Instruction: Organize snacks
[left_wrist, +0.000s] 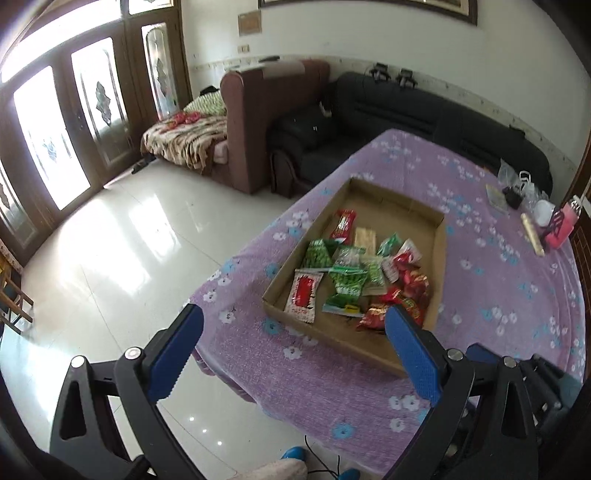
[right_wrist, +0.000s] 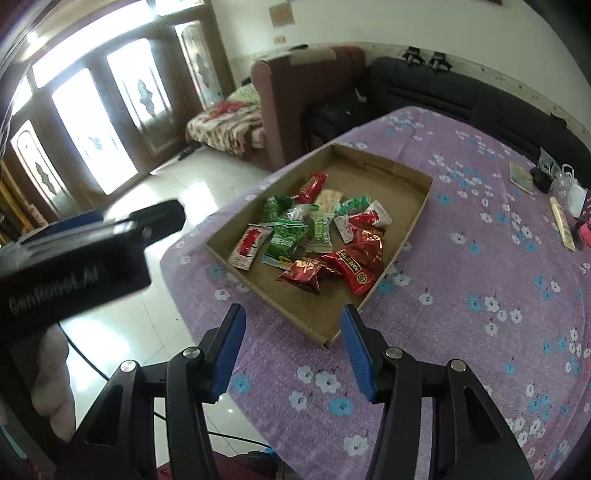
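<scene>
A shallow cardboard tray (left_wrist: 439, 236) (right_wrist: 388, 184) lies on the purple flowered tablecloth near the table's left edge. Inside it is a loose pile of snack packets: green ones (left_wrist: 317, 254) (right_wrist: 286, 236), red ones (left_wrist: 410, 280) (right_wrist: 354, 266), and a white packet with a red label (left_wrist: 303, 295) (right_wrist: 249, 245). My left gripper (left_wrist: 293, 314) is open and empty, hovering short of the tray's near end. My right gripper (right_wrist: 292, 312) is also open, just before the tray's near corner, with nothing between its pads. The left gripper's black body (right_wrist: 92, 251) shows at the left of the right wrist view.
The table (right_wrist: 461, 295) drops off to shiny tiled floor (left_wrist: 110, 258) on the left. Small items sit at the table's far right: a booklet (right_wrist: 521, 177), a pale stick (right_wrist: 563, 225), a white object (right_wrist: 576, 195). A black sofa (left_wrist: 406, 107) and a brown sofa (left_wrist: 251, 122) stand behind.
</scene>
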